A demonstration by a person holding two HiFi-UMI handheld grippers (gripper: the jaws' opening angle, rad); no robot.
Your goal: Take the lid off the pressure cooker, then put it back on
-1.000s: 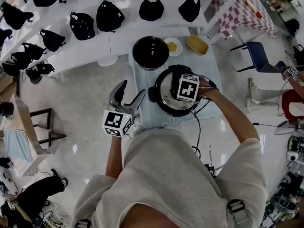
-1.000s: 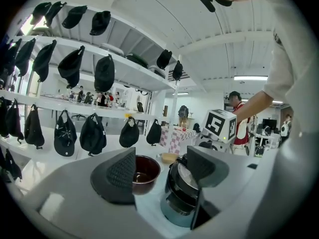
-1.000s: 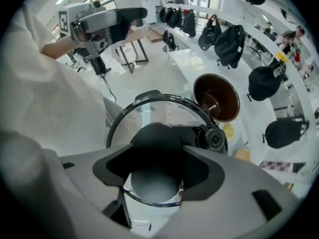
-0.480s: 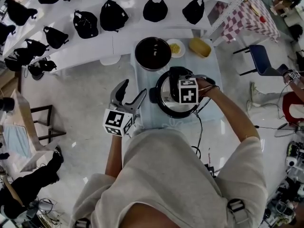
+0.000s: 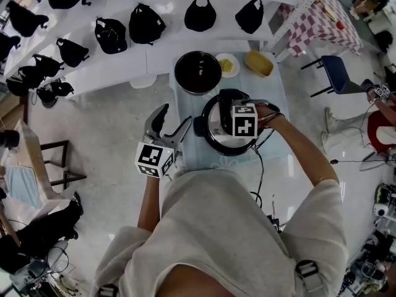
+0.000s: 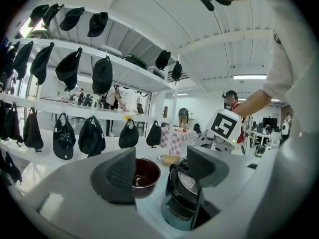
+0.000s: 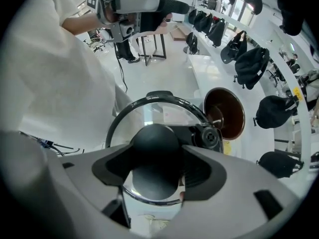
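The pressure cooker (image 5: 218, 136) is black and stands on a pale blue table (image 5: 185, 104). Its glass lid (image 7: 164, 111) has a metal rim and a round black knob (image 7: 154, 136). My right gripper (image 7: 157, 157) is shut on that knob from above, and in the head view its marker cube (image 5: 244, 120) covers the lid's middle. I cannot tell whether the lid rests on the cooker or hangs just above it. My left gripper (image 5: 170, 121) is held open and empty, left of the cooker (image 6: 182, 203) at the table's near left edge.
Behind the cooker sit a dark brown bowl (image 5: 197, 72), a small plate of yellow food (image 5: 227, 64) and a yellow container (image 5: 258, 62). A black cord (image 5: 258, 166) hangs off the table's right side. White shelves hold several black caps (image 5: 111, 34). A blue chair (image 5: 337, 73) stands at the right.
The right gripper's marker cube has turned a little over the lid while staying on the knob. The left gripper has held its place, open.
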